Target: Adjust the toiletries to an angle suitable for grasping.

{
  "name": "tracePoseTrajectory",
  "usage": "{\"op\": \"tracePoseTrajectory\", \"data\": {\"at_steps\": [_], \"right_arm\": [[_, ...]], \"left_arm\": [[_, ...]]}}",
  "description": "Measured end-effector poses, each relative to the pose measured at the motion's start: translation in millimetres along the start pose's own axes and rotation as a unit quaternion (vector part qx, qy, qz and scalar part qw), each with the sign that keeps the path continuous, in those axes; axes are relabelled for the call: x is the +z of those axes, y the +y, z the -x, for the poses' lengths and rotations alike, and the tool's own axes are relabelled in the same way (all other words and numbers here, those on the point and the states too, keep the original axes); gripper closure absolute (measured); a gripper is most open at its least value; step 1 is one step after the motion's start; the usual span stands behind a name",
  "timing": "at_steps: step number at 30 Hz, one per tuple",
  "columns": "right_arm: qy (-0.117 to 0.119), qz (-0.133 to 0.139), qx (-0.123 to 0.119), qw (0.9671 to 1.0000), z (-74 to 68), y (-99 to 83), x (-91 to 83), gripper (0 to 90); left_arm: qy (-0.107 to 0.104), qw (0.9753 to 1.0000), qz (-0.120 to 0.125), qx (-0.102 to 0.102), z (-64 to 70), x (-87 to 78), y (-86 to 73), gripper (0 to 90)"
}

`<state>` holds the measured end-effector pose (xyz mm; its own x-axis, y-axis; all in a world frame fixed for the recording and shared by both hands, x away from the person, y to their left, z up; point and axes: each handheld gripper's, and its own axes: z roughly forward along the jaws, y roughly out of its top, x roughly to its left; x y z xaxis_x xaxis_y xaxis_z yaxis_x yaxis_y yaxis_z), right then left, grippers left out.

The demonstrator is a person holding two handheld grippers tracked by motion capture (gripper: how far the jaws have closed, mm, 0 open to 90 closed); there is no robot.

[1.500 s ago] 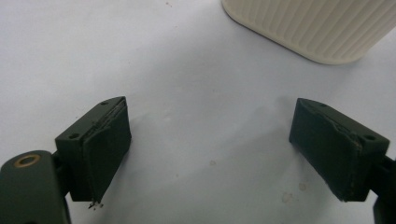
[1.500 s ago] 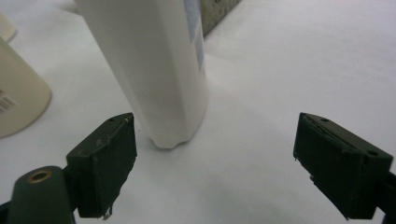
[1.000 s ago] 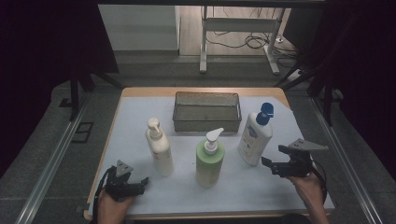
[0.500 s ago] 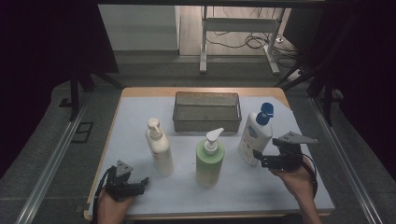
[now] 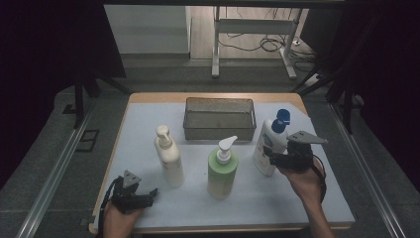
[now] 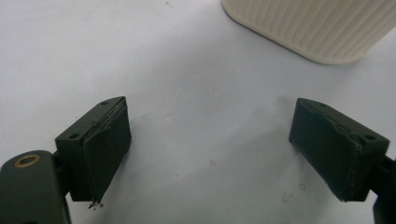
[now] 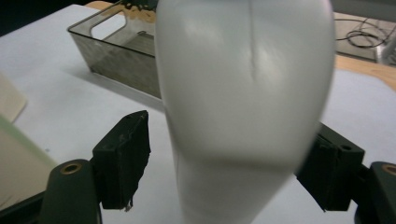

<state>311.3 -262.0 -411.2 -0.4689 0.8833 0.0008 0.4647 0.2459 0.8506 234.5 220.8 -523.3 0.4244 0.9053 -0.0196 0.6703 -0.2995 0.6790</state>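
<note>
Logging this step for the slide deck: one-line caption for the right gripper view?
Open right gripper straddling the white bottle, mesh basket behind on the table.

Green pump bottle (image 5: 222,168), cream pump bottle (image 5: 169,157), mesh basket (image 5: 219,132).

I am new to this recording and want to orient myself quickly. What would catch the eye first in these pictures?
Three pump bottles stand in a row on the white mat: a cream bottle at left, a green bottle in the middle, a white bottle with blue cap at right. The right hand-held gripper has its open jaws around the white bottle's body. Behind them sits a dark wire basket; the left hand-held gripper rests open near the front edge.
</note>
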Motion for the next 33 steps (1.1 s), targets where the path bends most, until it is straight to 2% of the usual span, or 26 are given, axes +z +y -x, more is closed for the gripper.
{"op": "tracePoseTrajectory", "data": {"at_steps": [2,6,8,9,12,20,33], "right_arm": [[-0.016,-0.006,-0.002,0.9998,-2.8,3.6,6.1,25.5],[-0.033,-0.011,-0.002,0.9994,-4.6,5.7,11.8,26.7],[-0.037,-0.008,-0.001,0.9993,-5.1,6.1,13.9,29.8],[-0.038,-0.007,0.000,0.9992,-5.3,5.9,15.3,37.1],[-0.039,-0.003,0.001,0.9993,-5.4,5.2,16.0,37.9],[-0.022,0.006,0.003,0.9997,-1.2,2.5,14.0,39.9],[0.005,-0.002,0.001,1.0000,0.6,7.0,4.5,40.5]], "left_arm": [[0.000,1.0000,-0.001,0.001,-0.1,-0.1,0.0,12.6],[0.000,1.0000,-0.001,0.001,-0.1,-0.1,0.1,12.6],[0.000,1.0000,-0.001,0.001,-0.1,-0.1,0.0,12.6],[0.000,1.0000,-0.001,0.001,-0.1,-0.1,0.1,12.6],[0.000,1.0000,-0.001,0.001,-0.1,-0.1,0.1,12.6],[0.000,1.0000,-0.001,0.001,-0.1,-0.1,0.1,12.6],[0.000,1.0000,-0.001,0.001,-0.1,0.0,0.1,12.6]]}}
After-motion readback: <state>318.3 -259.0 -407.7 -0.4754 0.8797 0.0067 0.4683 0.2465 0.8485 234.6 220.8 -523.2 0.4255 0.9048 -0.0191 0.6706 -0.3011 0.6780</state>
